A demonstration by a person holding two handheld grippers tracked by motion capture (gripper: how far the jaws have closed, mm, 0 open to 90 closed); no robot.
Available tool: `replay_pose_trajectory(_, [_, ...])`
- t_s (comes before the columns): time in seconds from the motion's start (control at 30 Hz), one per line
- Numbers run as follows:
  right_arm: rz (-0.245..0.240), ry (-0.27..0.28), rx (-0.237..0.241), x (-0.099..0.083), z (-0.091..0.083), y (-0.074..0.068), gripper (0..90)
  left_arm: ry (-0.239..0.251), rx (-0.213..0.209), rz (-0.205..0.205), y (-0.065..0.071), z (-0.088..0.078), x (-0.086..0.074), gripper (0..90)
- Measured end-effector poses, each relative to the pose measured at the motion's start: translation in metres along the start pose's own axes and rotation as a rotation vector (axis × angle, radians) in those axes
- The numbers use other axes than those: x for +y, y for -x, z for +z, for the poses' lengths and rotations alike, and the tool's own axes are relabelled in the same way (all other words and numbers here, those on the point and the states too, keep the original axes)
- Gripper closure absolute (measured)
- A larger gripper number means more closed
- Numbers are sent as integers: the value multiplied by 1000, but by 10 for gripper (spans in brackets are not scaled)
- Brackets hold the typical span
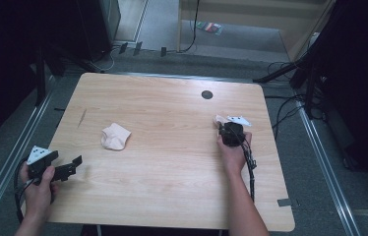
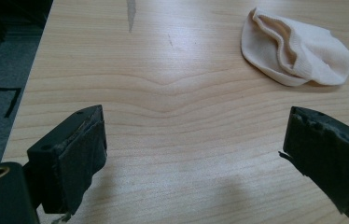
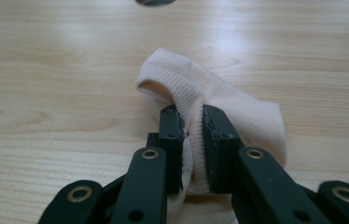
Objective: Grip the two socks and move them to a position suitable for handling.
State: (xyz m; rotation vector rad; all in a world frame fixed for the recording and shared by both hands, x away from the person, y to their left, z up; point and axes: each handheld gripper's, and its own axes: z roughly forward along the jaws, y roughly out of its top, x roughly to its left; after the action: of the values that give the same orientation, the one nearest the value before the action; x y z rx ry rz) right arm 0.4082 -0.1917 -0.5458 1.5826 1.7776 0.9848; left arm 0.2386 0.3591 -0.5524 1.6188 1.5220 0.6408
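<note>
Two pale cream socks lie on the wooden table (image 1: 167,162). One sock (image 1: 115,136) rests crumpled left of the middle; in the left gripper view the same sock (image 2: 296,49) sits at the upper right, well beyond the jaws. My left gripper (image 1: 74,164) hovers near the table's left front edge, open wide with bare wood between its pads (image 2: 84,154). The other sock (image 3: 210,100) lies at the right side, and my right gripper (image 3: 192,140) is shut on its ribbed cuff, pinching a fold of fabric. From above, the right gripper (image 1: 224,125) covers most of that sock (image 1: 219,119).
A dark round cable hole (image 1: 206,94) sits near the table's far edge. A thin dark mark (image 1: 82,117) lies on the wood at the left. Metal rails (image 1: 320,147) and cables run on the grey floor around the table.
</note>
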Motion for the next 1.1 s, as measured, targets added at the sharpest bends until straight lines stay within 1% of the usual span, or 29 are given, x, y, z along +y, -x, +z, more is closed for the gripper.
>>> replay_pose_trajectory(0.03, [9, 10, -7, -1, -3, 0, 802, 2, -2, -7, -1, 0, 0, 67])
replay_pose_trajectory(0.1, [8, 23, 2, -3, -8, 0, 803, 5, 4, -5, 0, 0, 0, 67])
replay_pose_trajectory(0.13, [-5, 40, 11, -3, -17, -3, 804, 5, 5, 5, 0, 0, 0, 67])
replay_pose_trajectory(0.17, [-5, 40, 11, -3, -17, -3, 804, 5, 8, 11, 1, 0, 0, 67])
replay_pose_trajectory(0.2, [-20, 47, 27, -2, -25, -6, 804, 5, 18, 30, 3, -1, 0, 66])
replay_pose_trajectory(0.23, [-22, 49, 29, -1, -29, -8, 804, 6, 21, 36, 4, -1, 0, 66])
replay_pose_trajectory(0.27, [-22, 49, 29, -1, -29, -8, 804, 6, 21, 36, 4, -1, 0, 66])
replay_pose_trajectory(0.3, [-29, 57, 38, 0, -33, -10, 804, 5, 24, 41, 4, -2, 0, 66])
replay_pose_trajectory(0.33, [-38, 64, 53, 2, -42, -14, 804, 14, 30, 41, 5, -2, 0, 66])
replay_pose_trajectory(0.37, [-44, 65, 61, 3, -47, -16, 804, 14, 30, 41, 5, -2, 0, 66])
replay_pose_trajectory(0.4, [-44, 65, 61, 3, -47, -16, 804, 16, 33, 39, 5, -3, 0, 66])
replay_pose_trajectory(0.43, [-49, 72, 67, 3, -51, -18, 804, 24, 26, 29, 5, -4, 1, 67])
replay_pose_trajectory(0.47, [-40, 77, 86, 5, -59, -22, 804, 25, 25, 32, 6, -5, 2, 67])
replay_pose_trajectory(0.5, [-40, 77, 86, 5, -59, -22, 804, 30, 27, 35, 7, -5, 2, 67])
replay_pose_trajectory(0.53, [-41, 81, 93, 5, -66, -26, 804, 35, 28, 43, 11, -6, 3, 66])
replay_pose_trajectory(0.57, [-41, 81, 93, 5, -66, -26, 804, 35, 28, 43, 11, -6, 3, 66])
replay_pose_trajectory(0.6, [-34, 85, 107, 5, -72, -30, 803, 38, 25, 45, 13, -7, 3, 67])
replay_pose_trajectory(0.67, [-34, 85, 116, 5, -75, -32, 804, 46, 17, 54, 19, -9, 5, 66])
replay_pose_trajectory(0.7, [-36, 91, 127, 4, -82, -37, 804, 55, 12, 62, 24, -10, 6, 67])
replay_pose_trajectory(0.73, [-38, 94, 130, 4, -84, -39, 804, 55, 12, 62, 24, -10, 6, 66])
replay_pose_trajectory(0.77, [-39, 98, 135, 3, -87, -41, 803, 60, 5, 62, 28, -10, 7, 66])
replay_pose_trajectory(0.8, [-37, 100, 142, 3, -91, -43, 804, 73, -8, 65, 34, -11, 8, 67])
replay_pose_trajectory(0.83, [-37, 100, 142, 3, -91, -43, 804, 73, -8, 65, 34, -11, 8, 67])
replay_pose_trajectory(0.87, [-42, 105, 146, 3, -94, -44, 804, 77, -14, 68, 38, -12, 9, 67])
replay_pose_trajectory(0.9, [-46, 106, 158, 1, -100, -49, 803, 83, -21, 76, 43, -12, 10, 66])
replay_pose_trajectory(0.97, [-49, 106, 158, 1, -102, -51, 803, 91, -36, 84, 50, -11, 12, 66])
replay_pose_trajectory(1.0, [-51, 110, 167, 0, -105, -53, 803, 93, -45, 84, 54, -11, 13, 66])
replay_pose_trajectory(1.1, [-45, 110, 180, -4, -112, -57, 803, 100, -72, 105, 68, -11, 17, 66])
